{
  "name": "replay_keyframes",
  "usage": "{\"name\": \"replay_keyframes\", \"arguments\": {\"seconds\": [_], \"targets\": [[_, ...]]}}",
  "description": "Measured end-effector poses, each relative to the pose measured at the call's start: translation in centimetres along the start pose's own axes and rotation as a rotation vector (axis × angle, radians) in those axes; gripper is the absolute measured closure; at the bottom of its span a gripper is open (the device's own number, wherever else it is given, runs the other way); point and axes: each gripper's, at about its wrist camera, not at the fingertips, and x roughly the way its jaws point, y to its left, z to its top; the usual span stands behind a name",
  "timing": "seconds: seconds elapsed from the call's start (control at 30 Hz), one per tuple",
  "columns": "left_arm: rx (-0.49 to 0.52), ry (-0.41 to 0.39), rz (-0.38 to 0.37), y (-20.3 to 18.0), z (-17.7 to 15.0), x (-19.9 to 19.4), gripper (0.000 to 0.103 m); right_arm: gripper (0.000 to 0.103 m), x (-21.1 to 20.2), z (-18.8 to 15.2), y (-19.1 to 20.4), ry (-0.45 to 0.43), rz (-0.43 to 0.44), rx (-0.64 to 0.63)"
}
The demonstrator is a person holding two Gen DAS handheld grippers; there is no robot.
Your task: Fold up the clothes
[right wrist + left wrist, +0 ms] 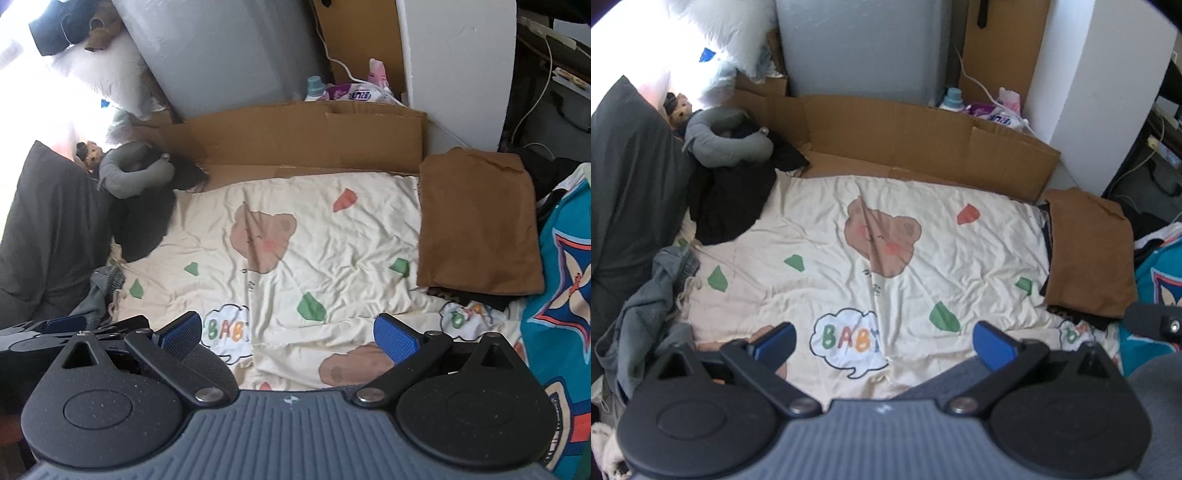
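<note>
A cream quilt [923, 258] printed with a bear fills the middle of both views. A dark pillow [631, 192] lies at 9 o'clock. A folded brown garment [1089, 254] rests on the quilt's edge at 3 o'clock, atop darker clothes. Black clothes [727, 206] are heaped at 10 o'clock, grey clothes [646, 317] at 8. The left gripper [884, 341] and right gripper [288, 336] are both spread wide, empty, above the quilt.
</note>
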Motion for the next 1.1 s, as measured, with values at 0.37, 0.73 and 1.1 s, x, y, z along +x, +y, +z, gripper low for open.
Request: {"name": "replay_keyframes", "arguments": {"seconds": [0.37, 0.73, 1.1], "targets": [[-0.007, 0.000, -0.004, 0.4, 0.1, 0.2, 0.000, 0.001, 0.2, 0.2, 0.0, 0.007, -0.015, 0.004], [-0.001, -0.021, -0.013, 0.2, -0.1, -0.1, 0.000, 0.001, 0.6, 0.3, 0.5, 0.053, -0.024, -0.032], [0.001, -0.045, -0.015, 0.5, -0.2, -0.4, 0.000, 0.001, 0.1, 0.0, 0.6, 0.017, -0.038, -0.023]]}}
